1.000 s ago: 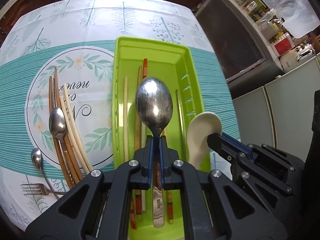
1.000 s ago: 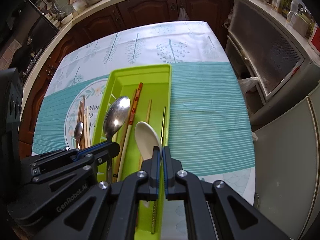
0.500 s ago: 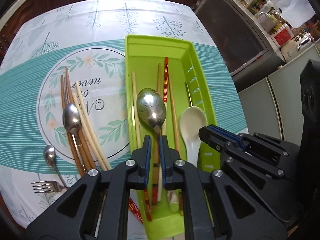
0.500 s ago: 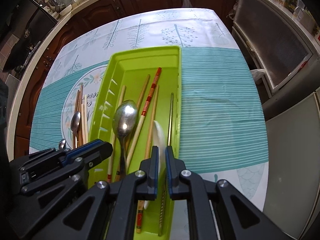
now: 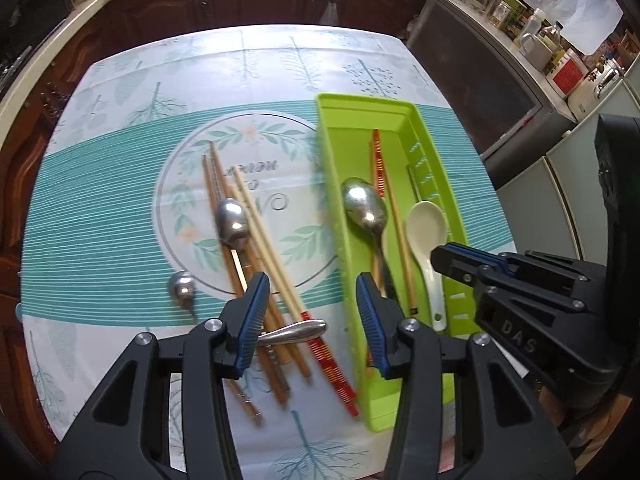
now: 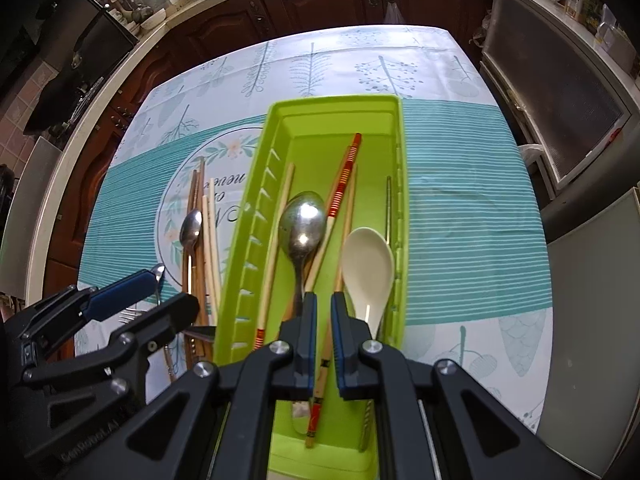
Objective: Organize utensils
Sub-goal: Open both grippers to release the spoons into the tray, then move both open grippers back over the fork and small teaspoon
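The worktop (image 5: 100, 220) carries a green tray (image 5: 436, 184) already holding a steel spoon (image 5: 365, 208) and white spoon (image 5: 426, 224). Left of the tray lie loose chopsticks (image 5: 260, 236) and spoons: stiff, light, slippery, best pinched mid-handle. Left tongs (image 5: 310, 316) gape empty; right tongs (image 6: 323, 328) stand narrowly parted, holding nothing.

A patterned cloth (image 5: 120, 216) with teal stripes and a leafy ring covers the worktop. Dark wood cabinets (image 6: 320, 4) stand at the far side. Jars and bottles (image 5: 532, 36) crowd a counter at the far right.
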Tool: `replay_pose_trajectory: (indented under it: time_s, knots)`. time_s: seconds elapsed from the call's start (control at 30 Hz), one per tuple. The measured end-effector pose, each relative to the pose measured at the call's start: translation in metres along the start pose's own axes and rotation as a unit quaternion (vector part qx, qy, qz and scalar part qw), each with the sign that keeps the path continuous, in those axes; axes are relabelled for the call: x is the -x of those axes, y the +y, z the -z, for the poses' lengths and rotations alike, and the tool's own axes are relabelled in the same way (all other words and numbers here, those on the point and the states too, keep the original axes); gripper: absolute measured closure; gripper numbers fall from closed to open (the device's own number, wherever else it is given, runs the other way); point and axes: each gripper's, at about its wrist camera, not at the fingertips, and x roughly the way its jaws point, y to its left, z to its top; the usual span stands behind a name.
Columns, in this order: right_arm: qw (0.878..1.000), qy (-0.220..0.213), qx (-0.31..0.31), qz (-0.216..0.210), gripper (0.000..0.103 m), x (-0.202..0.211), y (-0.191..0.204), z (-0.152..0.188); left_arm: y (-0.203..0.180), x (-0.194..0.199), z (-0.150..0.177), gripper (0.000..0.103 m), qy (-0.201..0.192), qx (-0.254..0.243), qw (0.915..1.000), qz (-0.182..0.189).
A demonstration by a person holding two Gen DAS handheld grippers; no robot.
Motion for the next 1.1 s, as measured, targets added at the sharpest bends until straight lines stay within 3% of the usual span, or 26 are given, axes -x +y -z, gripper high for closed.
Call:
replay_pose_trajectory:
  time_s: [0.47, 1.1]
  knots:
    - [0.999, -0.002, 0.031, -0.017, 0.095, 0.005, 0.038, 0.004, 0.062, 0.01, 0.018, 0.061, -0.006, 0.045, 0.9974, -0.057]
    - [0.997, 0.024, 0.045, -0.052, 0.095, -0.014, 0.074, -0.01, 0.14, 0.003, 0.024, 0.061, 0.024, 0.126, 0.991, -0.038]
